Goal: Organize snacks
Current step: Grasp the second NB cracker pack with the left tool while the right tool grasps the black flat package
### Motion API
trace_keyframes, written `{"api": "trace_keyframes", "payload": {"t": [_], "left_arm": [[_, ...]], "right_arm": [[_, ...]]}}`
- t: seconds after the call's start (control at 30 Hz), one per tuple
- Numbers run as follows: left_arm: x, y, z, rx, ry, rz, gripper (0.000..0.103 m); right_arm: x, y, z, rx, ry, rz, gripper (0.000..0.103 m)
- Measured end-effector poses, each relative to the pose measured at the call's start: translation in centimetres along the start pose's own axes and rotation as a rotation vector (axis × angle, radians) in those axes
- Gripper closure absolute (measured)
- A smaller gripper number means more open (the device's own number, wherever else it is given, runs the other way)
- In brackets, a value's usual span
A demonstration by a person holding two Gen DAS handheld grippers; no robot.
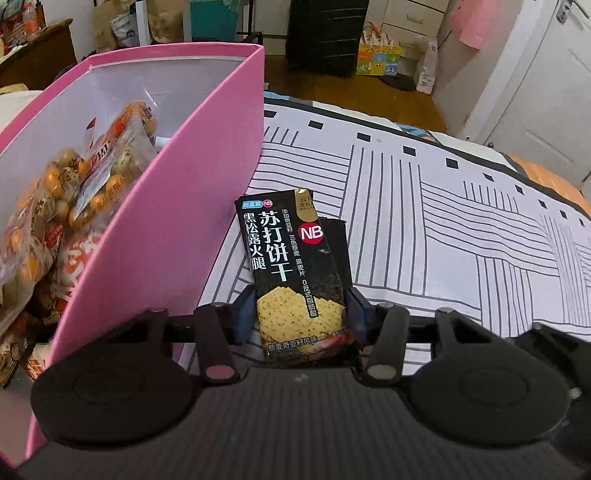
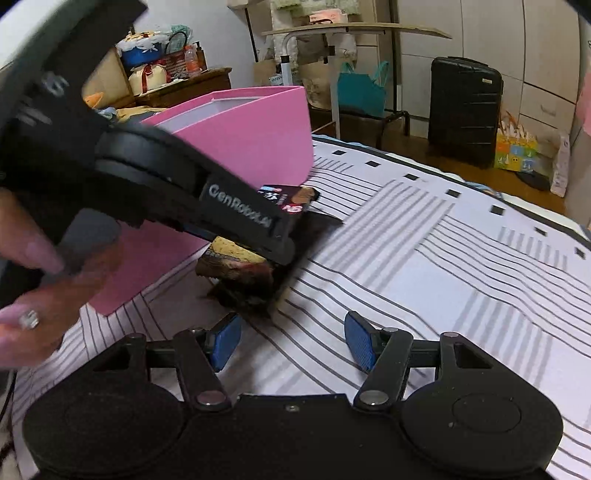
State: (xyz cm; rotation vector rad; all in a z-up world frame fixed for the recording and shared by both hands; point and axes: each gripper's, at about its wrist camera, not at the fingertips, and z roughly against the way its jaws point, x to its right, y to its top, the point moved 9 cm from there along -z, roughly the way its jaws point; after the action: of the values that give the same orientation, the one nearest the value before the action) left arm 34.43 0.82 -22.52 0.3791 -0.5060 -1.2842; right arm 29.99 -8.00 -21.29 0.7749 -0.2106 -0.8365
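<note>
left wrist view: the left gripper [image 1: 301, 312] has its blue pads pressed against both sides of a black cracker packet [image 1: 291, 273], gripping it near its lower end; the packet stands tilted over the striped bedsheet [image 1: 443, 229], just beside the outer wall of the pink box [image 1: 177, 206]; a second dark packet [image 1: 338, 243] shows behind it; inside the box lie clear bags of snacks [image 1: 74, 177], orange and speckled; a black suitcase [image 1: 327, 33] stands far back on the floor.

right wrist view: the right gripper [image 2: 291, 341] hangs over the sheet with its blue pads [image 2: 360, 339] well apart and nothing between them; ahead of it the left gripper [image 2: 236, 214], held by a hand [image 2: 55, 288], clamps the cracker packet [image 2: 286, 199] beside the pink box [image 2: 251, 136]; the lower end of the packet is blurred.
</note>
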Motion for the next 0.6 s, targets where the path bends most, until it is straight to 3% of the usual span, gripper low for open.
{"api": "trace_keyframes", "payload": {"t": [0.07, 0.13, 0.4, 0.5, 0.6], "left_arm": [[-0.1, 0.1, 0.2, 0.004, -0.006, 0.008, 0.053], [-0.3, 0.2, 0.1, -0.004, -0.015, 0.010, 0.054], [-0.6, 0.5, 1.3, -0.007, -0.059, 0.025, 0.054], [-0.8, 0.7, 2.1, -0.003, -0.094, 0.043, 0.054], [-0.7, 0.7, 2.5, 0.008, -0.098, 0.030, 0.054]], "right_arm": [[-0.6, 0.4, -0.9, 0.017, -0.006, -0.001, 0.034], [-1.4, 0.7, -1.7, 0.026, -0.009, 0.019, 0.024], [-3.8, 0.9, -2.8, 0.017, -0.041, 0.118, 0.022], [-4.0, 1.0, -3.1, 0.026, -0.051, 0.102, 0.014], [-4.0, 1.4, -3.6, 0.042, -0.084, 0.077, 0.015]]}}
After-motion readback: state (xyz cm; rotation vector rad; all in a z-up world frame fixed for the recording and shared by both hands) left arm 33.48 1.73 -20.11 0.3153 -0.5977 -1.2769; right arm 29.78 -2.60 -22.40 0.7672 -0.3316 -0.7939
